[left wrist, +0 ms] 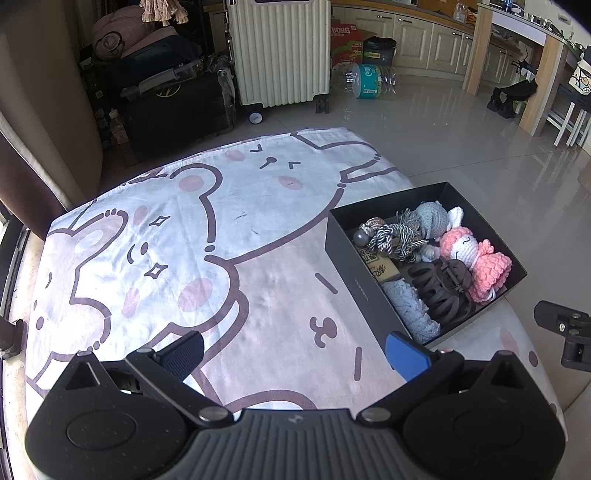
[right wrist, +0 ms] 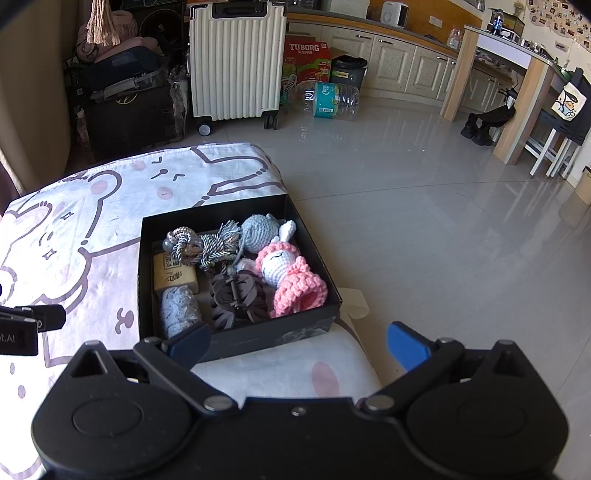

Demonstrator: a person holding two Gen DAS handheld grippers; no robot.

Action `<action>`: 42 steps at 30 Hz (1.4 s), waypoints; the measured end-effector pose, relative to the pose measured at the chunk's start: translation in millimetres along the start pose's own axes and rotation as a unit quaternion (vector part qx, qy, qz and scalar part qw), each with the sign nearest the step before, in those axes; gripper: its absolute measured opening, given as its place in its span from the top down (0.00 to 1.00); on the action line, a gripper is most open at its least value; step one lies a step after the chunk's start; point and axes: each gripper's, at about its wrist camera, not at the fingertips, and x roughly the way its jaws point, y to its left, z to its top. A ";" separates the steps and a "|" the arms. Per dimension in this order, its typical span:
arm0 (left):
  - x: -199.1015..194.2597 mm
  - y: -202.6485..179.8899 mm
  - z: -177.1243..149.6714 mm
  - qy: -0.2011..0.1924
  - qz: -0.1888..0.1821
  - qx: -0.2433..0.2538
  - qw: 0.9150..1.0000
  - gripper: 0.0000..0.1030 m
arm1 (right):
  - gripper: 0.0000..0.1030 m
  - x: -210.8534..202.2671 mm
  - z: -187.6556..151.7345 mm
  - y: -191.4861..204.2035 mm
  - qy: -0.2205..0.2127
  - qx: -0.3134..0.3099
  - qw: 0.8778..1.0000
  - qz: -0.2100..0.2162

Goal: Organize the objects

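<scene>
My left gripper [left wrist: 295,354] and right gripper [right wrist: 299,345]: jaws spread wide, holding nothing. Black box [right wrist: 258,338] on cartoon blanket [left wrist: 155,229], near its right edge; I see pink doll [right wrist: 291,280], hair clip [right wrist: 236,295], rope toy [right wrist: 199,247] inside.

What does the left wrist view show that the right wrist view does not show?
Only the left wrist view shows the wide bare stretch of the cartoon bear blanket left of the box, with the open left gripper above it. Only the right wrist view shows the red Tuborg carton with its name readable, the photo wall, and the open right gripper. Both show the black cardboard box holding the pink crochet doll, the dark claw hair clip, and the white ribbed suitcase.
</scene>
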 end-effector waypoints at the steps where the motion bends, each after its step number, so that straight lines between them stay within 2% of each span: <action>1: 0.0 0.0 0.0 0.000 0.000 0.000 1.000 0.00 | 0.00 0.0 0.0 0.0 0.000 0.000 1.000 0.000; 42: -0.9 0.4 0.1 0.004 -0.001 -0.004 1.000 0.00 | 0.00 1.5 -1.7 0.9 0.000 0.001 1.000 0.001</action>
